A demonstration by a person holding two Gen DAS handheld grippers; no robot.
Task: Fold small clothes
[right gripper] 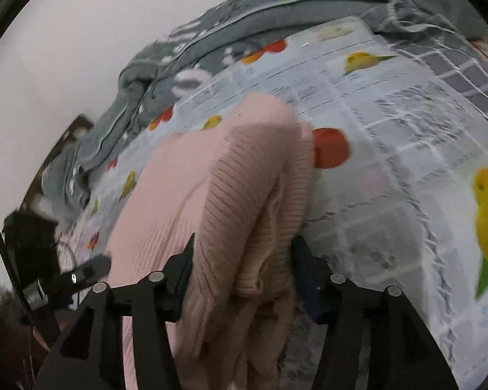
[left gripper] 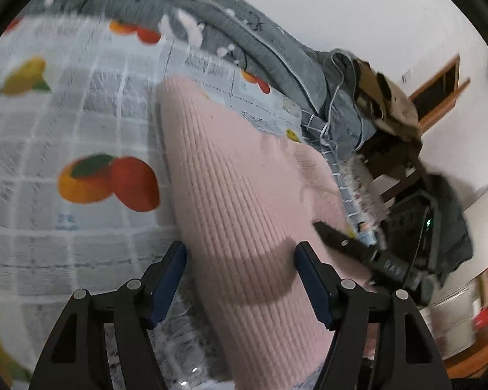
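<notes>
A pink ribbed knit garment (left gripper: pixel 231 175) lies on a bedsheet (left gripper: pixel 65 123) printed with a grid and fruit. My left gripper (left gripper: pixel 240 256) hovers over the garment's near part, open, its blue-padded fingers astride the knit without pinching it. To its right, one black finger of the right gripper (left gripper: pixel 338 242) rests at the garment's edge. In the right wrist view a thick bunched fold of the pink garment (right gripper: pixel 244 201) fills the gap of my right gripper (right gripper: pixel 244 256). The jaws stand apart around the fold and the cloth brushes both. The left gripper's finger (right gripper: pixel 89 271) shows at the left.
A rumpled grey blanket (left gripper: pixel 253 48) with white prints lies along the far side of the sheet, also seen as the grey blanket (right gripper: pixel 276 3). Beyond the bed edge stand a wooden chair (left gripper: pixel 400 165) piled with things and a dark bag (left gripper: pixel 445 217). A pale wall is behind.
</notes>
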